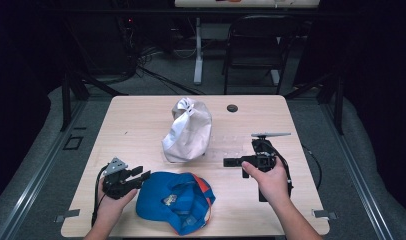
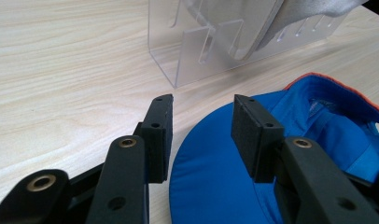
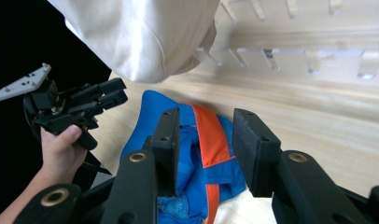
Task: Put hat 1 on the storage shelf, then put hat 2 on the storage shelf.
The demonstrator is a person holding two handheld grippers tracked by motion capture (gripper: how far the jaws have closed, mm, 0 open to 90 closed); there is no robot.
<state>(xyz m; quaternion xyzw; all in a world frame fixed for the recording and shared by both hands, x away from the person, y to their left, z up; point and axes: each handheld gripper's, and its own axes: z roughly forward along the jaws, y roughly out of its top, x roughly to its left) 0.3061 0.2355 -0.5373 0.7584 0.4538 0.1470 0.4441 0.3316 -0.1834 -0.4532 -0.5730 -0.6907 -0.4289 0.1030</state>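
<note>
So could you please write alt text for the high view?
On a light wooden table, a person's left gripper sits open beside a blue and orange cap, while the right gripper points toward a white cap on a stand.

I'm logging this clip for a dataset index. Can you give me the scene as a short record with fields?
setting: wooden table, dark room
blue cap: near edge, upside down, orange trim
white cap: on clear acrylic stand, table centre
left tool: open, jaws at blue cap's brim
right tool: open, holding nothing, pointing toward the caps
background: black chair
</note>
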